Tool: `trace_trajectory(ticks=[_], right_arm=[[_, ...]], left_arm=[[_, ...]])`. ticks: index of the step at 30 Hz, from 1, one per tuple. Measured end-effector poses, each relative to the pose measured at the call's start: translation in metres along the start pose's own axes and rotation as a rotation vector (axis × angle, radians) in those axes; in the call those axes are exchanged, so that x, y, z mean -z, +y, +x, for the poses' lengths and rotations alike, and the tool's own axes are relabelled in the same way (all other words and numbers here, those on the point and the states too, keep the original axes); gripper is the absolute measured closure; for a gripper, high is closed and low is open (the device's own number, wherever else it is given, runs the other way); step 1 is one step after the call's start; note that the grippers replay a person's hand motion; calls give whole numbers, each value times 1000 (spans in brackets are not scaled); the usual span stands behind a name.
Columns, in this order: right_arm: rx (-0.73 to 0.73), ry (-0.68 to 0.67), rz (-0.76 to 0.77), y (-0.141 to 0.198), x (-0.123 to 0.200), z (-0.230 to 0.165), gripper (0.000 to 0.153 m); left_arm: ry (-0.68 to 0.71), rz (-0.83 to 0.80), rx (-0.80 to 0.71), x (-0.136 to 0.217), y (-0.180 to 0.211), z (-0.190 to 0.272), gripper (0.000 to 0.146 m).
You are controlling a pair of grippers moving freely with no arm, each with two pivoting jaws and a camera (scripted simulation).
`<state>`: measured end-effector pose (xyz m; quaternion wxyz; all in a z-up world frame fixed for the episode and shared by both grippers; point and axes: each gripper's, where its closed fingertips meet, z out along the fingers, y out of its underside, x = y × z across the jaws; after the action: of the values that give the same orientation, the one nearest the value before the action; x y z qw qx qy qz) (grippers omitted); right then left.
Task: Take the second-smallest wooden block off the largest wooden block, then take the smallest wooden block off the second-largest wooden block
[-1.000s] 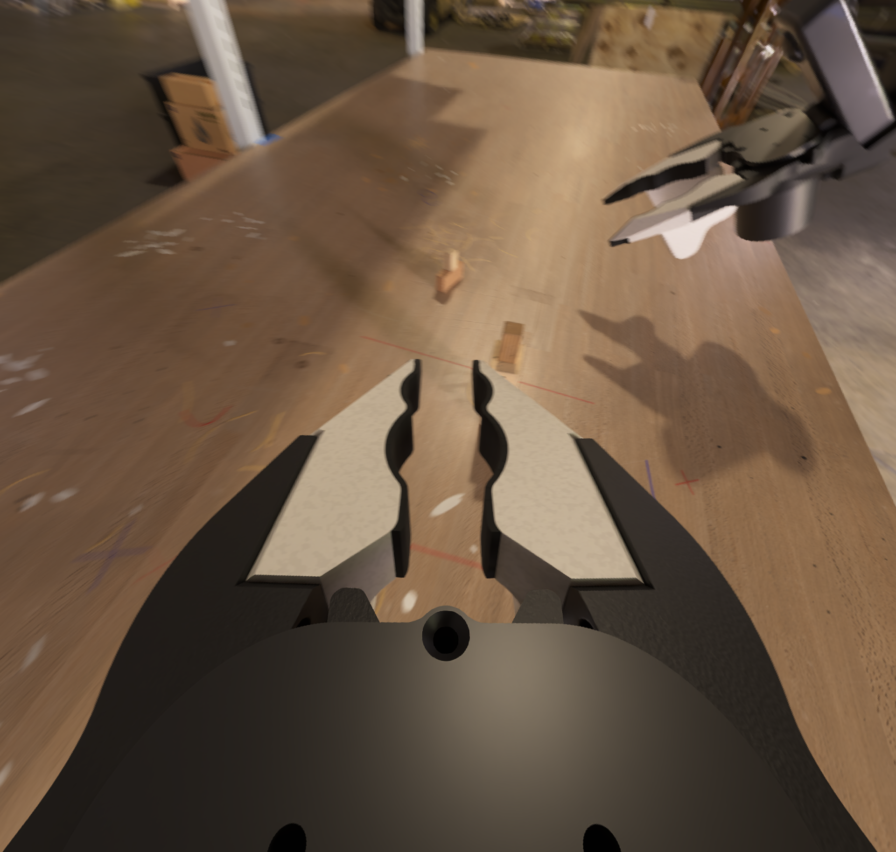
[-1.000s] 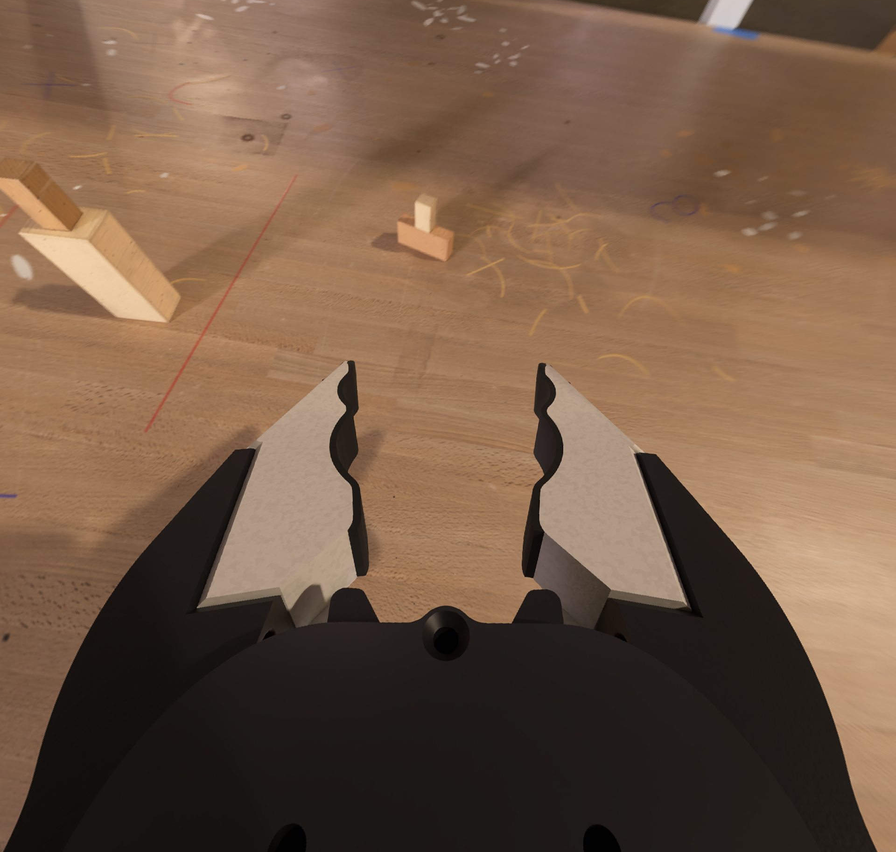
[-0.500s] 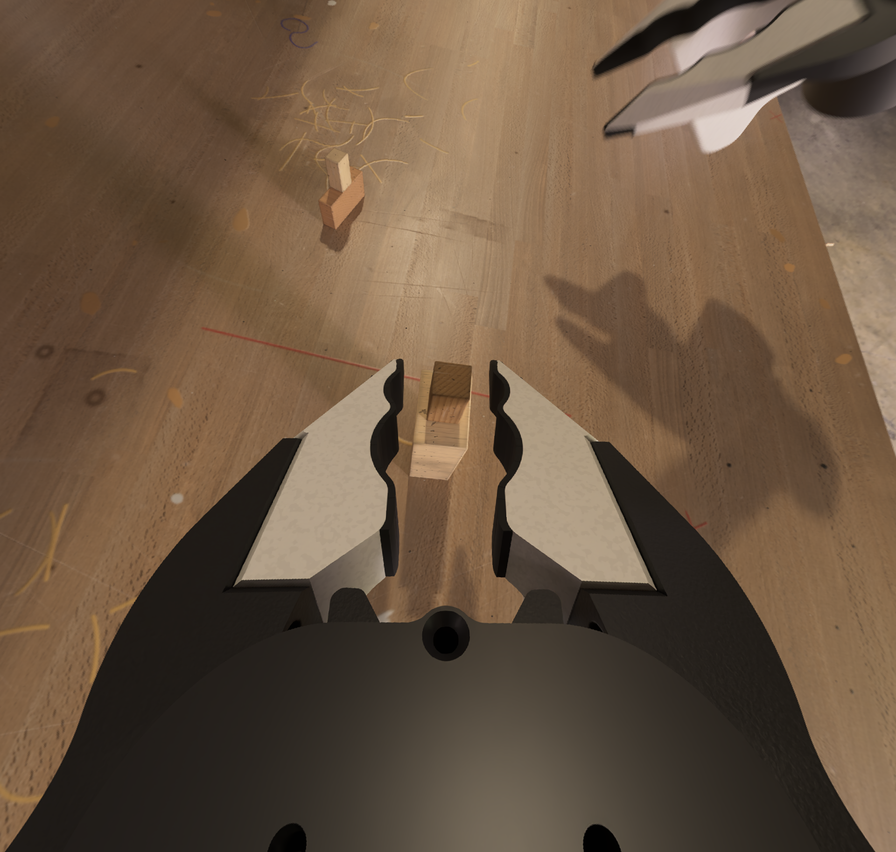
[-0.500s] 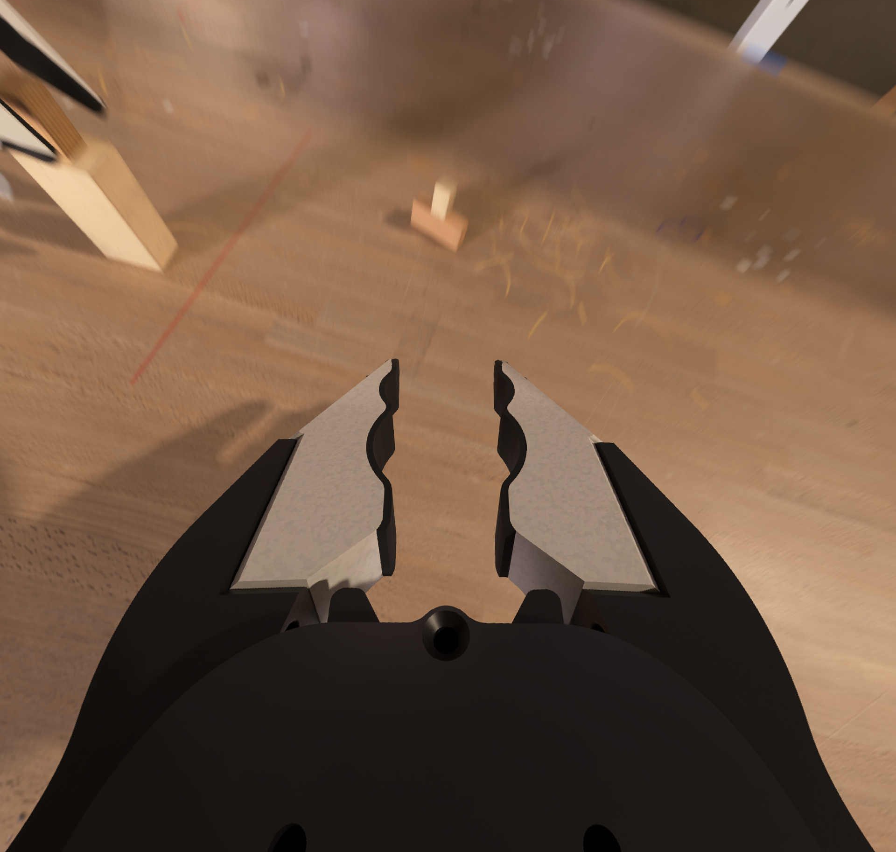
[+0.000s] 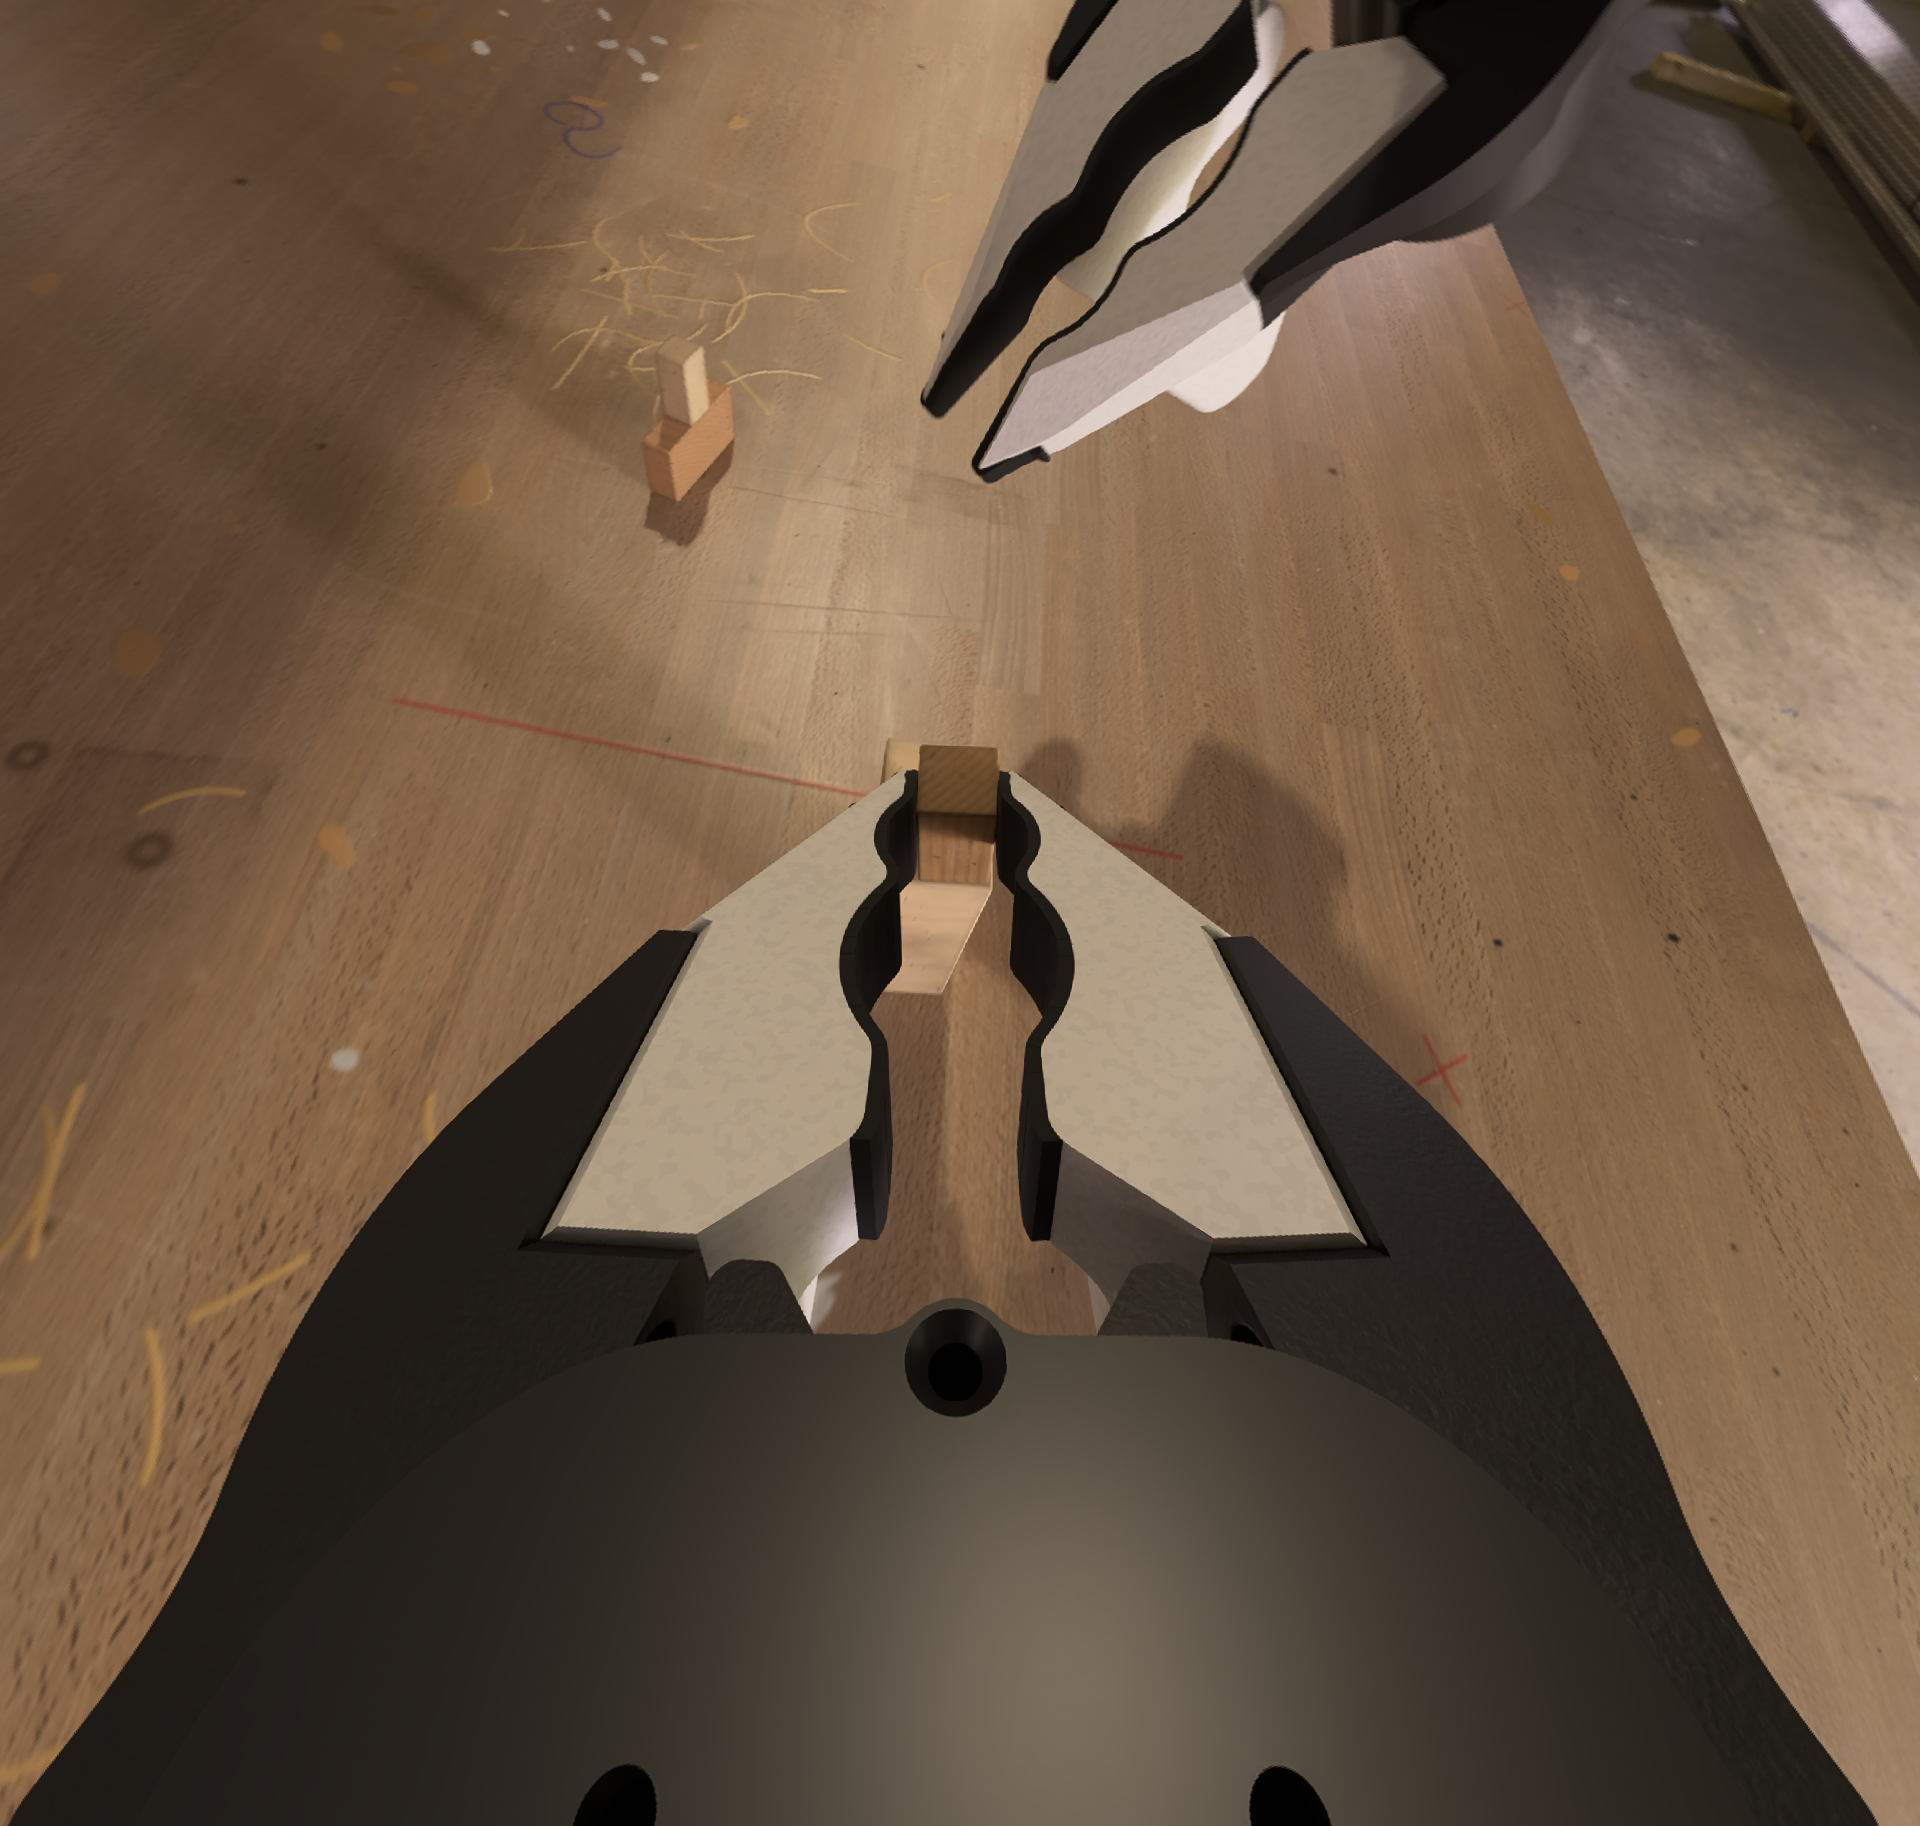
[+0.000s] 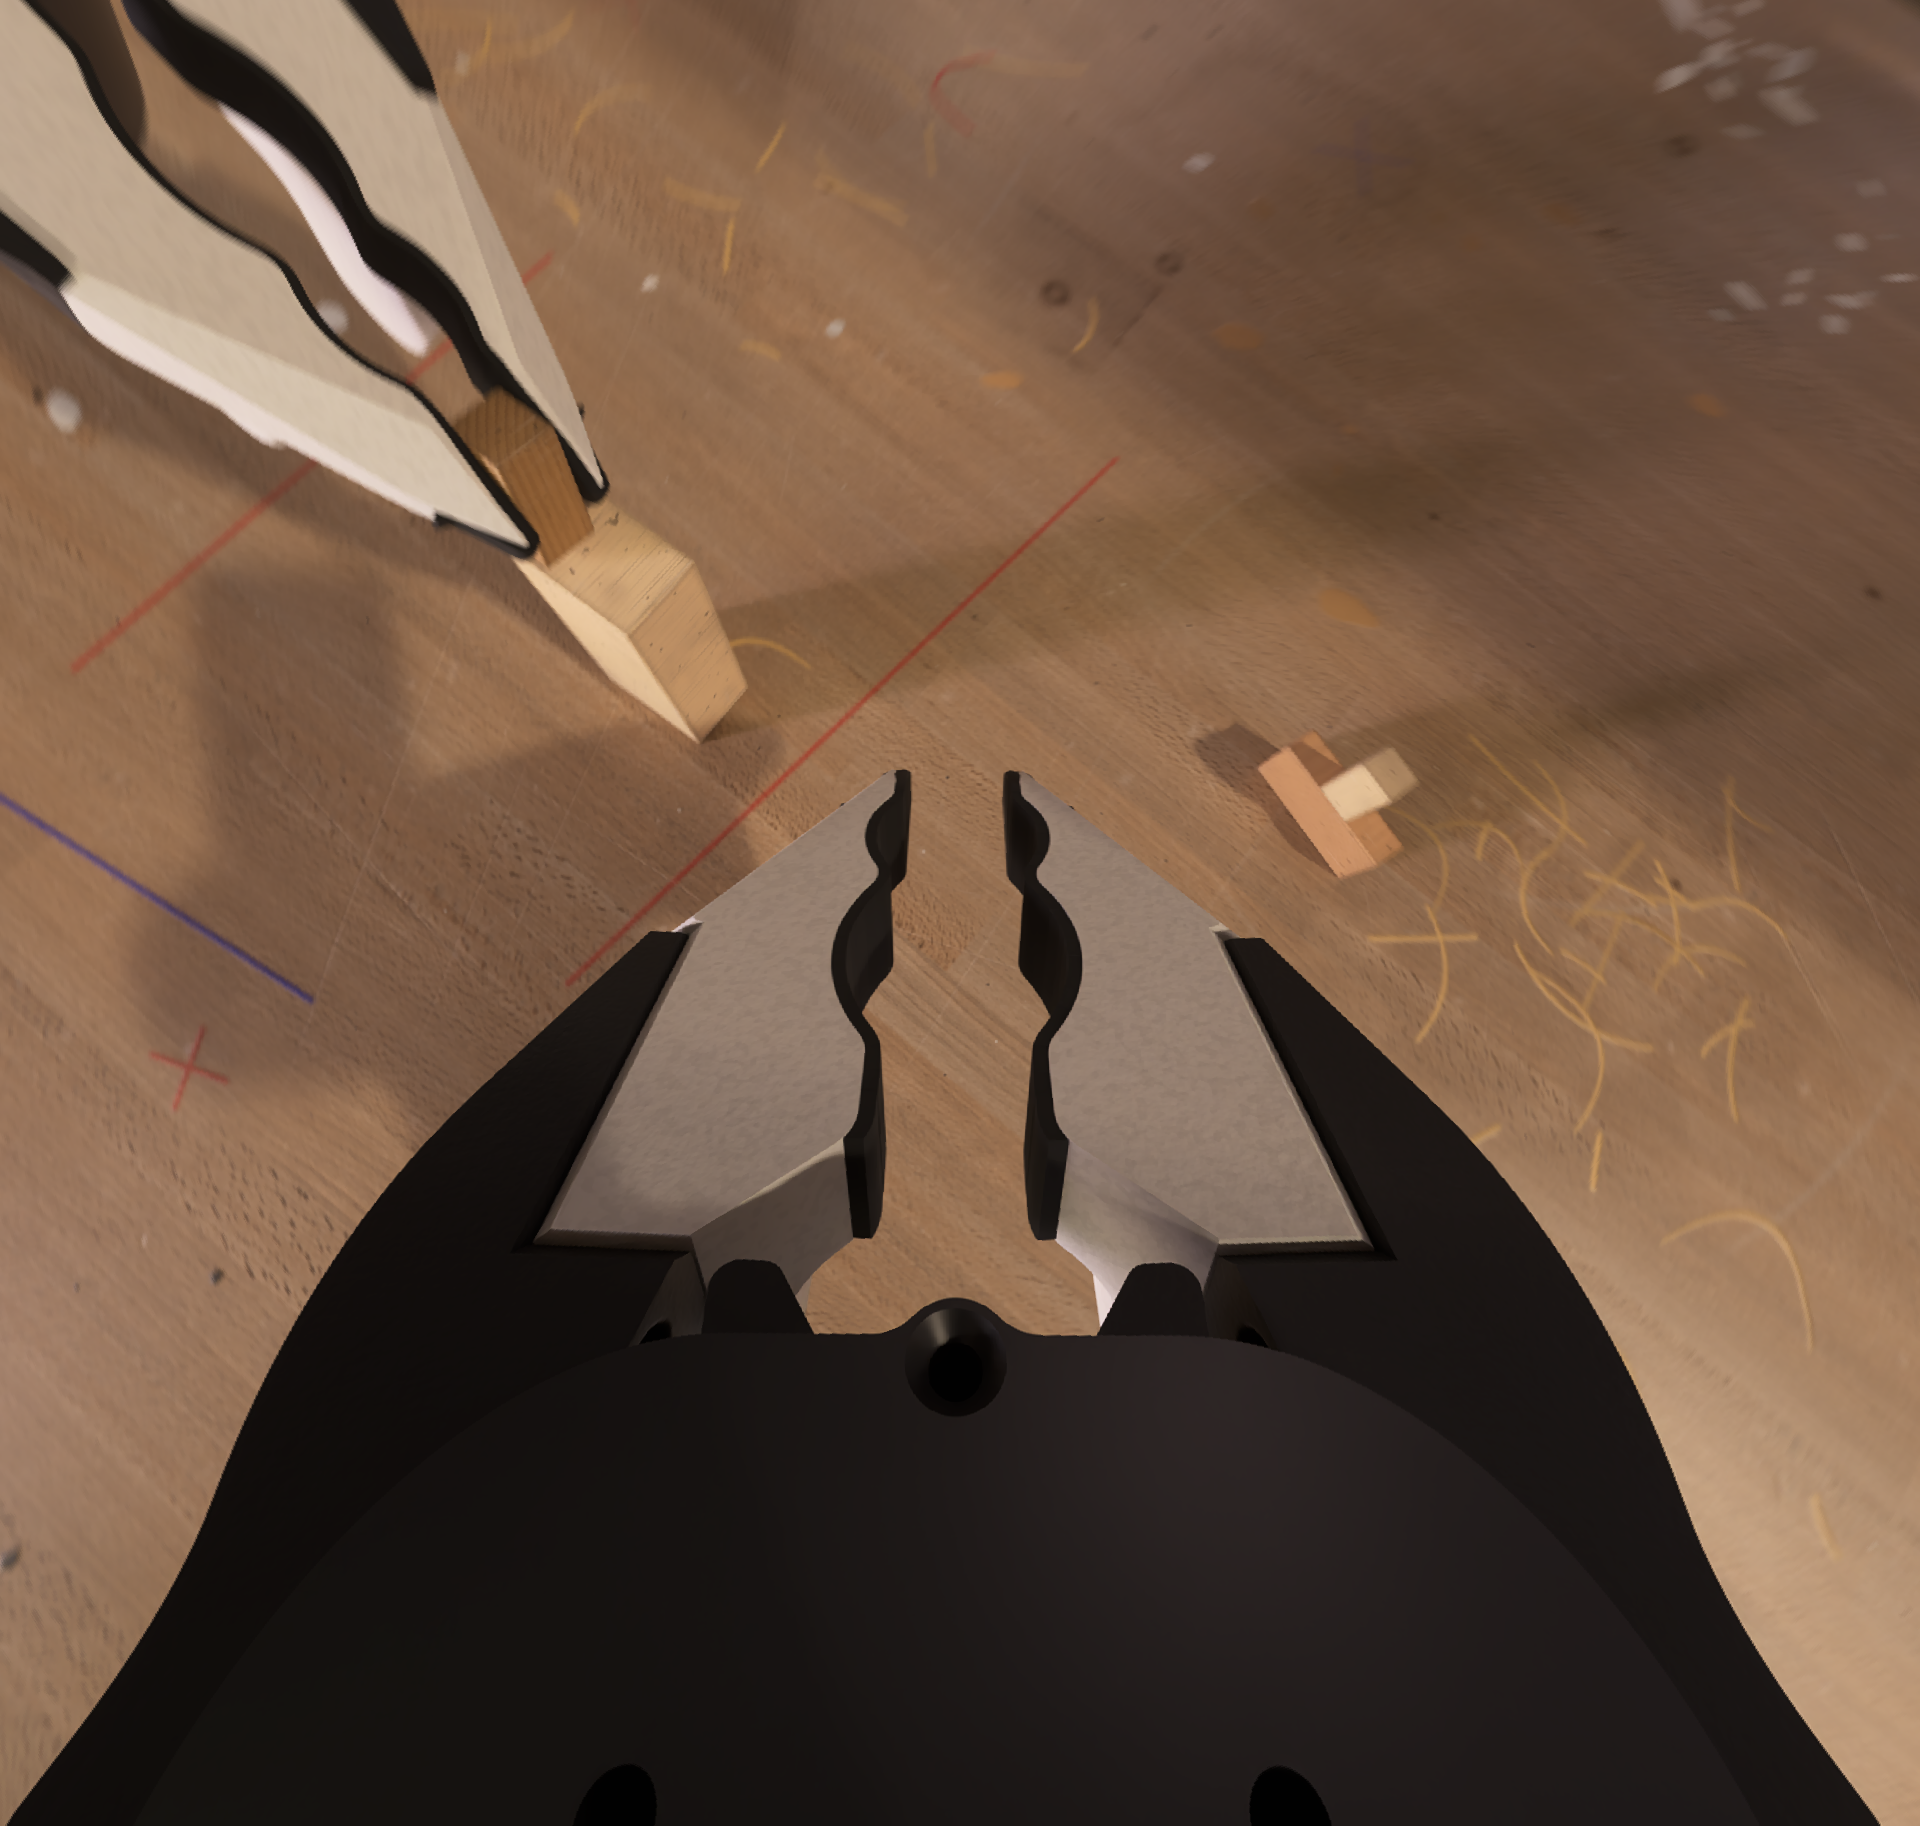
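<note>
On the counter (image 5: 1351, 737): we see two block stacks.
Left tongs (image 5: 954, 789): clamped on second-smallest wooden block (image 5: 956, 781), atop largest wooden block (image 6: 644, 613).
Right tongs (image 6: 956, 784): narrow, empty.

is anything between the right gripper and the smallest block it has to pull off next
Nothing visible. The right gripper hangs empty over bare table, and the smallest wooden block, on the second-largest wooden block, lies just right of its tips.

Largest block (image 5: 928, 940) partly behind left claw (image 5: 957, 789)
</note>
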<state>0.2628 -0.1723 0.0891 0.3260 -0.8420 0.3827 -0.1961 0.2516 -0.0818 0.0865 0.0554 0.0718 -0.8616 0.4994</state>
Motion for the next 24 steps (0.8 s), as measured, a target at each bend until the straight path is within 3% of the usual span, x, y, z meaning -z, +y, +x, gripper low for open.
trace_trajectory(ticks=[8,15,17,19,21,24], right_arm=[[137,-374,-353,19,-38,-23,149],[147,-511,-447,34,-64,-30,153],[124,-472,-438,33,-72,-22,153],[116,-233,-435,32,-73,10,153],[98,-90,-420,29,-61,32,153],[22,5,-321,18,-30,46,153]], left_arm=[[-28,51,80,24,10,-16,132],[-27,36,111,20,20,-25,132],[-23,36,109,19,19,-25,132],[-31,32,103,18,19,-27,132],[-41,30,104,18,20,-29,132],[-41,28,121,17,21,-32,132]])
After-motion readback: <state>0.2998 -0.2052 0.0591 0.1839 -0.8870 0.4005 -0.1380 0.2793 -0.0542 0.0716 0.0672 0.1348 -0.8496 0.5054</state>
